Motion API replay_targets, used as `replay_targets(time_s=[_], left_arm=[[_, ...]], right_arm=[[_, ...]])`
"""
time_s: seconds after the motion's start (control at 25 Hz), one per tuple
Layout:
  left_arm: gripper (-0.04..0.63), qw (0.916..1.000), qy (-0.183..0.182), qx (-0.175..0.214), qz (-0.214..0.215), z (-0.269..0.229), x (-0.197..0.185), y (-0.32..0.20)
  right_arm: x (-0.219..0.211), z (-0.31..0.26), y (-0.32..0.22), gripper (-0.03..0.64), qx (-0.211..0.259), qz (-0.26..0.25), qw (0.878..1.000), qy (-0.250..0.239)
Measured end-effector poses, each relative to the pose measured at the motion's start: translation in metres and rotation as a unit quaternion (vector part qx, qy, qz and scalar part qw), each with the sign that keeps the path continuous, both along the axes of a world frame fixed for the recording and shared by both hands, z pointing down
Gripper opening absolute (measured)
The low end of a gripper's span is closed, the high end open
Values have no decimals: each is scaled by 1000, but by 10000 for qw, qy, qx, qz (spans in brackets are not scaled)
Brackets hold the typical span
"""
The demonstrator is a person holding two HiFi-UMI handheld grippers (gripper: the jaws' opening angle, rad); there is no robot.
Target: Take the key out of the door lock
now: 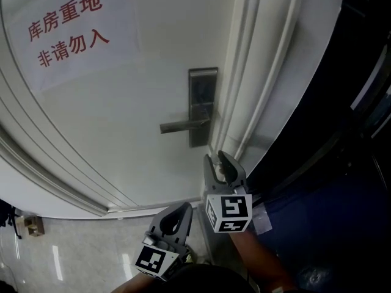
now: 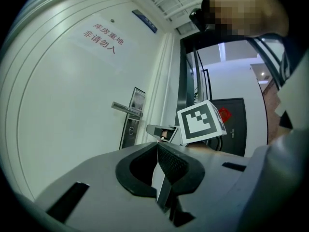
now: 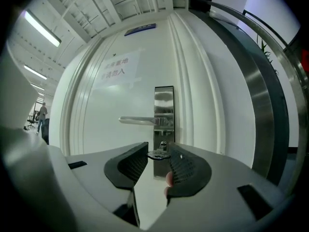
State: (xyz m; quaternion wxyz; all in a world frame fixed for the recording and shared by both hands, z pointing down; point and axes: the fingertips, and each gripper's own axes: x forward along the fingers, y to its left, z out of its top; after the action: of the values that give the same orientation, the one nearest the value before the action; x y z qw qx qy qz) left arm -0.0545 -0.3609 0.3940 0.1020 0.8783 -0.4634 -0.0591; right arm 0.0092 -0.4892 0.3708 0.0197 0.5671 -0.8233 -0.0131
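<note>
A white door (image 1: 122, 102) carries a steel lock plate (image 1: 202, 96) with a lever handle (image 1: 183, 126). My right gripper (image 1: 219, 159) hangs below the plate, a short way back from the door. In the right gripper view its jaws (image 3: 158, 152) pinch a small dark key (image 3: 157, 154) flat between their tips. The key is clear of the keyhole (image 3: 163, 144), which shows just above it on the plate (image 3: 164, 105). My left gripper (image 1: 183, 207) sits lower and nearer to me, its pads (image 2: 166, 161) meeting with nothing between them.
A paper sign with red characters (image 1: 67, 26) hangs on the door's upper left. The moulded door frame (image 1: 256, 72) runs to the right of the plate, with a dark passage (image 1: 342, 163) beyond. Pale tiled floor (image 1: 61, 249) lies lower left, with a small box (image 1: 32, 226) on it.
</note>
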Motion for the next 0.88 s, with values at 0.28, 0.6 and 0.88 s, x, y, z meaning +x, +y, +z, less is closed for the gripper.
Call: replay_targets(time_s=[0.28, 0.6, 0.88], left_arm=[[6, 9999, -45, 78, -106, -5, 15, 28], [6, 9996, -93, 143, -213, -9, 26, 56], [6, 9993, -137, 240, -254, -15, 33, 69]], right_arm=[[11, -5, 33, 138, 62, -146, 9999, -43], [14, -6, 67, 138, 70, -272, 9996, -80], [15, -11, 85, 138, 108, -371, 9992, -108]])
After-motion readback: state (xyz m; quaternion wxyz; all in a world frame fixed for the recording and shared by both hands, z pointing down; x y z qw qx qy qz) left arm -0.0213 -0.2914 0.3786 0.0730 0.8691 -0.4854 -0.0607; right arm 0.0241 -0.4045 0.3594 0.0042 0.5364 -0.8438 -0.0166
